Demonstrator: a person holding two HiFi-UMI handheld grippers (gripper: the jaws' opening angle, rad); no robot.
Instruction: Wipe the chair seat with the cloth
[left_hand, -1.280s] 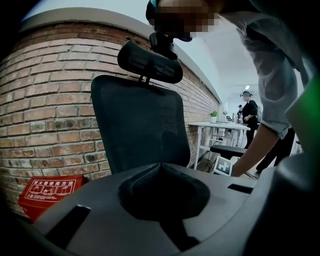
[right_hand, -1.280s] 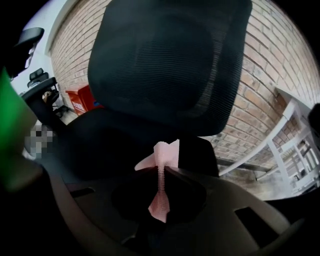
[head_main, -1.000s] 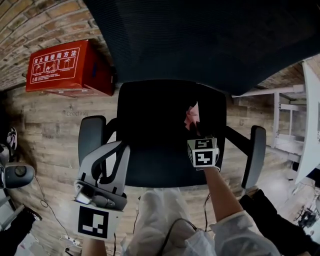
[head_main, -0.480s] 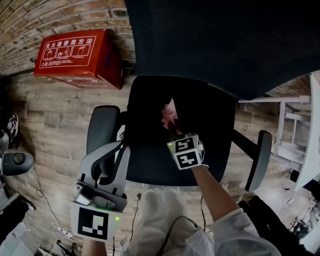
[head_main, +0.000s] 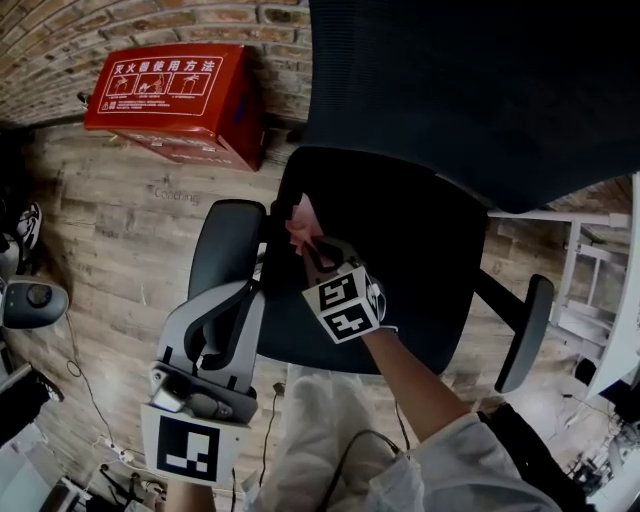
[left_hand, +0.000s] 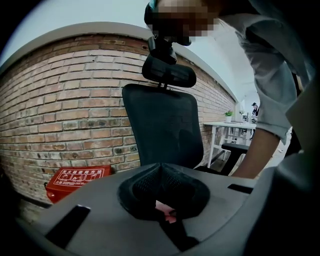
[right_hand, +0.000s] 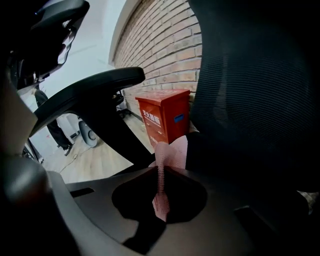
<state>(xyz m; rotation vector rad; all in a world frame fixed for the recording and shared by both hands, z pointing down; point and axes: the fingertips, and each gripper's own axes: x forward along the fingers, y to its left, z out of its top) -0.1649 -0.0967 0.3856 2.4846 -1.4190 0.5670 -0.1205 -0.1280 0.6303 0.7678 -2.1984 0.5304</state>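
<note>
The black chair seat (head_main: 410, 260) fills the middle of the head view, under the dark mesh backrest (head_main: 470, 90). My right gripper (head_main: 312, 245) is shut on a pink cloth (head_main: 303, 214) and presses it on the seat's left part, close to the left armrest (head_main: 222, 245). In the right gripper view the cloth (right_hand: 172, 152) stands pinched between the jaws of the right gripper (right_hand: 161, 172). My left gripper (head_main: 252, 290) hangs low beside that armrest, its jaws together with nothing between them. In its own view the left gripper (left_hand: 160, 167) points at the seat, with the cloth (left_hand: 165, 210) showing behind.
A red box (head_main: 175, 95) with white print sits on the wooden floor by the brick wall, left of the chair. The right armrest (head_main: 525, 330) sticks out at the right. A white table frame (head_main: 600, 290) stands at the far right. Cables lie at the lower left.
My right gripper has dragged the pink cloth leftward across the seat, from its right-centre to near the left armrest. The left gripper has stayed in place.
</note>
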